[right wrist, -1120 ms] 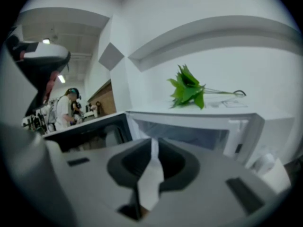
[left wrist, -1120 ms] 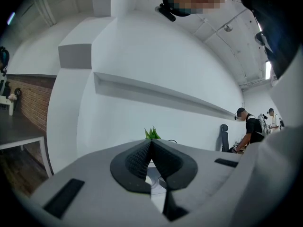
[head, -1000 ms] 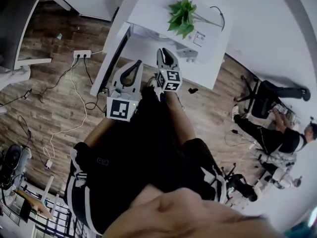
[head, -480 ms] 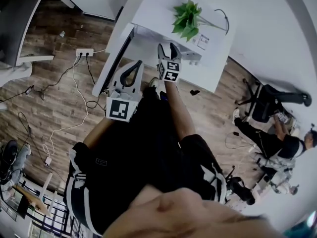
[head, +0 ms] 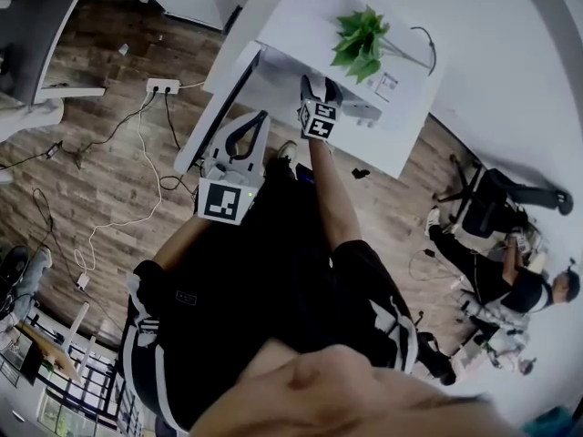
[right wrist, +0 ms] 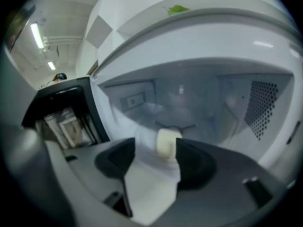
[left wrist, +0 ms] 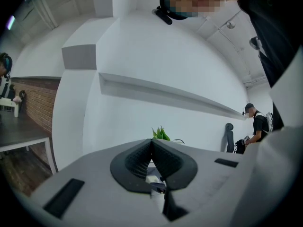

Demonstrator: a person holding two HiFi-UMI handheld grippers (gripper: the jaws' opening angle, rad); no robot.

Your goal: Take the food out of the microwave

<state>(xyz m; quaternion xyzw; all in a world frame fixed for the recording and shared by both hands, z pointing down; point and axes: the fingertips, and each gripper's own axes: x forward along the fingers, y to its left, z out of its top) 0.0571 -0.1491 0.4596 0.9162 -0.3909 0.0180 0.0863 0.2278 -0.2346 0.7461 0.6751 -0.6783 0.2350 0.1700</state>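
The right hand-held gripper (head: 321, 82) reaches out ahead of the person on an extended forearm. It tips downward into the mouth of the white microwave (right wrist: 213, 41), and its square-marker cube faces up toward the head view. In the right gripper view its jaws (right wrist: 157, 144) stand well apart and are opening. A pale cream block of food (right wrist: 167, 143) sits between them, nearer the right-hand jaw, and I cannot tell whether it touches that pad. The left hand-held gripper (head: 260, 116) is held lower and closer to the body and points roughly level. It lies beside the microwave's dark glass door (head: 219, 107), which swings open to the left. In the left gripper view the dark ribbed pads (left wrist: 142, 157) of this gripper (left wrist: 151, 143) meet at their tips with nothing between them. The food is a small, blunt-cornered chunk, smooth and creamy yellow. It is slightly blurred, and it rests on the pale floor just inside the front of the cavity. Behind it the cavity walls are white and lit, with a perforated vent patch on the right wall. A green leafy plant (head: 362, 42) stands on the white top above the opening.
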